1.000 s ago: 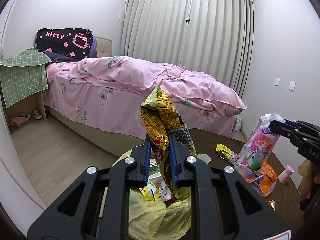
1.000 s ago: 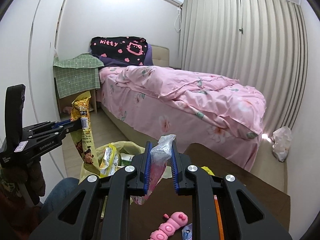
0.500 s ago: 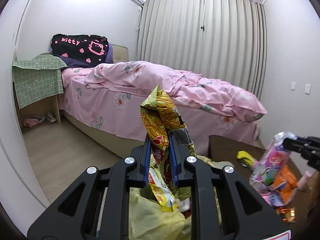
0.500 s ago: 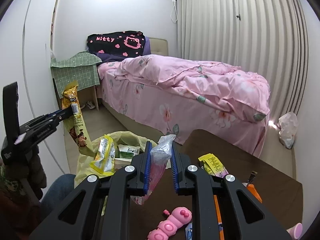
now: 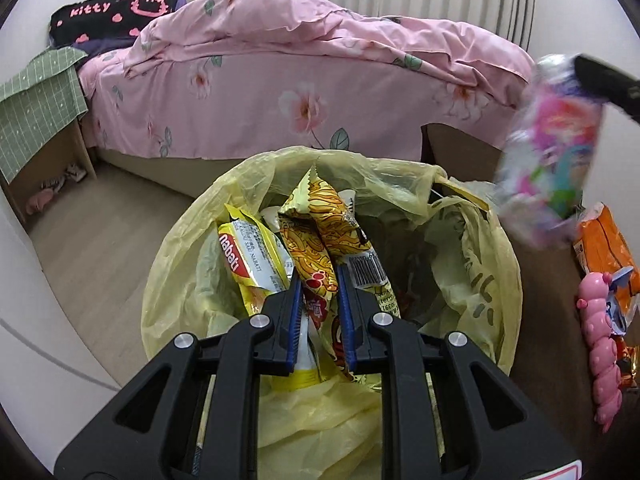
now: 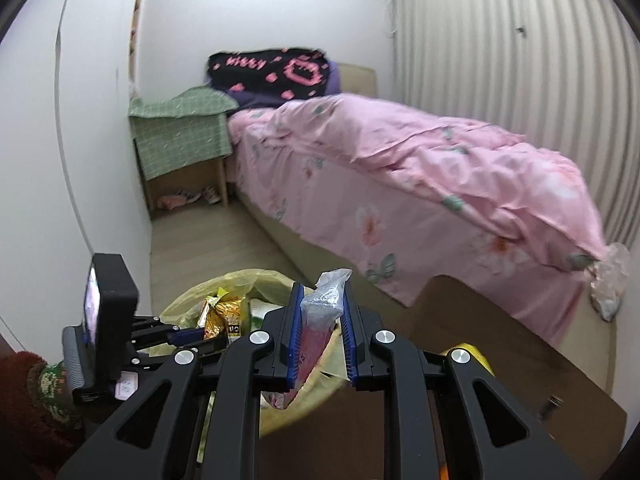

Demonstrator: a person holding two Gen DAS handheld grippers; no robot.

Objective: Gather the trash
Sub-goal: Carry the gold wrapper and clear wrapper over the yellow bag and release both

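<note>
Left to right, going by the left wrist view.

Far left: nightstand [image 5: 40,120] under a green checked cloth, bed [image 5: 304,92] with pink floral duvet behind. Neither is part of the job.

Centre: bin lined with a yellow trash bag [image 5: 472,264], mouth open and facing up. A yellow Nabati wafer wrapper [image 5: 250,264] is already inside, leaning on the left wall of the bag. Left gripper [image 5: 318,280] is clamped on a yellow-orange noodle packet [image 5: 320,216]; the pads pinch its lower part and the top pokes up over the bag's mouth. The packet is over the opening, roughly inside the rim line.

Right: right gripper [image 6: 320,296] is closed on a clear-topped pink plastic wrapper [image 6: 320,320]. In the left view that wrapper [image 5: 548,160] shows a cartoon print, blurred, hanging beside the bag's right rim, not clearly over the opening. Brown table [image 5: 540,320] at the right edge carries more litter: an orange packet [image 5: 604,240] and a pink caterpillar toy [image 5: 604,344] that may not be trash.

Risks, my read:
- Noodle packet is long and stiff-ish. If dropped tilted, it could bridge the rim or tip out over the far edge.
- Bag liner looks loose. A finger snagging it would pull the rim inward and close the mouth.
- Both grippers converge on one opening, so a collision is possible.
- If the right one lets go from where it hangs, the wrapper probably lands on the table or floor.
</note>
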